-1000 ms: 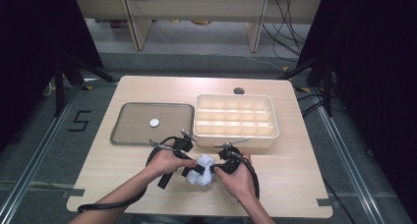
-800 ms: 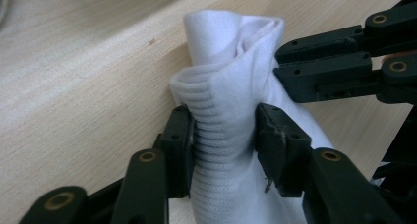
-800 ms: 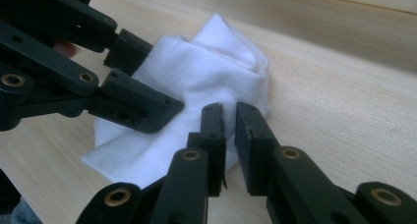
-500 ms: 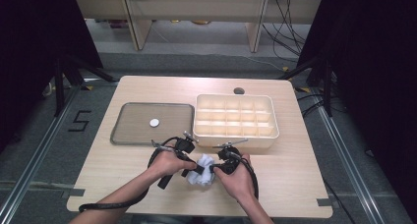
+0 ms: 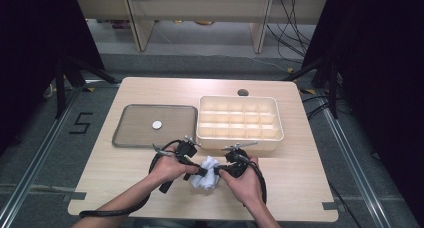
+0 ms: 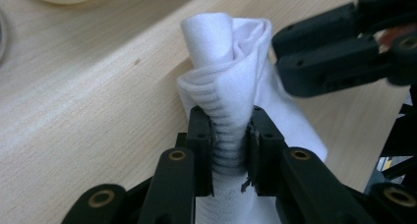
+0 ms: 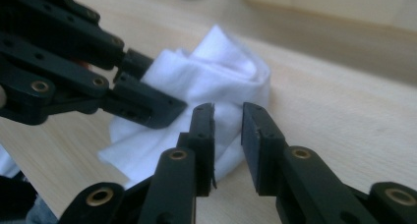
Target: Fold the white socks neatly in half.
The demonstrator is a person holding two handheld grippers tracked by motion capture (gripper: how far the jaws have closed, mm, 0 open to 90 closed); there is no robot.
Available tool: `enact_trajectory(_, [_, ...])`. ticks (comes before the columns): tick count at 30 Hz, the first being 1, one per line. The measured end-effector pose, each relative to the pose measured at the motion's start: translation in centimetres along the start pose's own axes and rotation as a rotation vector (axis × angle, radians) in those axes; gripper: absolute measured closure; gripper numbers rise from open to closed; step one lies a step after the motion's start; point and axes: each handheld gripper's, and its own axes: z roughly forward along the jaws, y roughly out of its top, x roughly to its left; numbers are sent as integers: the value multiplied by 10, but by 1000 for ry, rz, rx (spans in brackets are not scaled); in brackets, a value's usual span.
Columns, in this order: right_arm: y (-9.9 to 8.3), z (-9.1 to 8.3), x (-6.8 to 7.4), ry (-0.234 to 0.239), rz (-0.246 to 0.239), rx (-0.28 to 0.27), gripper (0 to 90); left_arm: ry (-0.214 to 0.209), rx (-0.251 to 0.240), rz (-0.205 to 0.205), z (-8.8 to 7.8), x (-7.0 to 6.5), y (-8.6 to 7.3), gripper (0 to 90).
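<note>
the white cloth (image 5: 207,166) lies crumpled at the near middle of the wooden table (image 5: 300,178), between the person's two hands and just in front of the near wall of the cream compartment box (image 5: 240,123).

the left gripper (image 6: 230,135) comes at it from the left; its jaws have just been closing, and in the left gripper view they are clamped on a ribbed fold of the cloth, with the fabric bunched between the pads and rising above them in a loose roll.

the right gripper (image 7: 227,118) meets it from the right. its jaws have just been opening, and in the right gripper view they stand a little apart with a narrow gap; the cloth lies just beyond and under the tips, and the pads do not press on it.

on the far left of the table sits a dark flat tray (image 5: 131,138) with a small white disc (image 5: 157,124) on it. the box stands just to the right of the tray, its compartments looking bare.
</note>
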Motion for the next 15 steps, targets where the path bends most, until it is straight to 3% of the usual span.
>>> enact_trajectory(5, [0,-18,-3,-42,33,-61,719,7,-24,34,-9,2,0,747])
enact_trajectory(6, [-1,-21,-6,-55,46,-74,713,8,-28,32,-10,2,0,747])
enact_trajectory(7, [-1,-24,-9,-60,34,-78,706,-8,-71,-6,-10,-1,-1,747])
enact_trajectory(8, [-2,-23,-14,-63,6,-121,700,-5,-70,-2,-12,0,-1,747])
enact_trajectory(9, [-3,-24,-17,-64,3,-123,694,-10,-62,26,-15,2,-1,747])
enact_trajectory(10, [-5,-25,-17,-64,37,-120,688,-11,-91,-6,-15,-1,-1,747])
enact_trajectory(11, [-6,-25,-22,-87,2,-125,683,-14,-100,-5,-17,-2,-1,747])
enact_trajectory(12, [-7,-26,-22,-90,29,-110,680,-18,-106,0,-18,-2,-1,747])
enact_trajectory(13, [-8,-26,-24,-83,10,-119,675,-10,-96,18,-21,-2,-1,747])
enact_trajectory(15, [-11,-27,-25,-93,22,-114,667,-16,-117,11,-23,-3,0,747])
